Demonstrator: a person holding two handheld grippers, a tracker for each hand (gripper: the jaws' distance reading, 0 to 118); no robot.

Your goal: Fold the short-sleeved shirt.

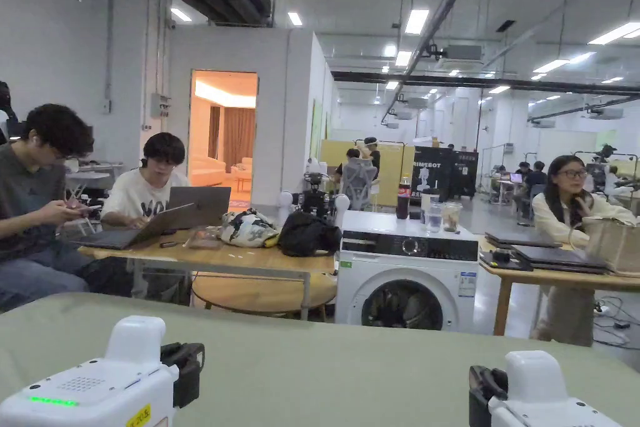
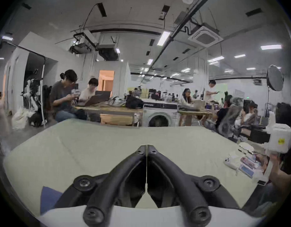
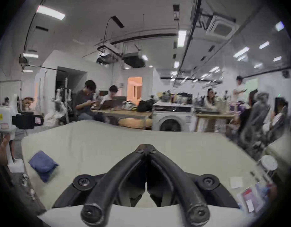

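Found a wide table covered in pale green cloth (image 1: 325, 353) across the near foreground of the head view. Saw the left black two-jaw gripper (image 2: 147, 146) held above the near part of that table, jaws pressed together tip to tip, with nothing pinched between them. Saw the right black two-jaw gripper (image 3: 146, 145) likewise above the table's near part, jaws meeting at the tips and gripping nothing. Noted both white gripper housings poking up over the table's near edge in the head view, well apart from each other.

Spotted the bunched blue fabric garment (image 3: 42, 165) lying on the table near its left edge, loosely heaped rather than spread flat, apart from both grippers. Caught one blue corner of it at the lower left of the left gripper view. Could not tell sleeves or collar from the heap.

Noted a white phone (image 2: 231, 161) and some small flat packets on the table near its right edge, and a white lidded cup (image 3: 269, 163) by the same edge.

Beyond the table's far edge, saw a white front-loading washing machine (image 1: 406, 284) between two wooden desks. Saw people seated with laptops at the desks.
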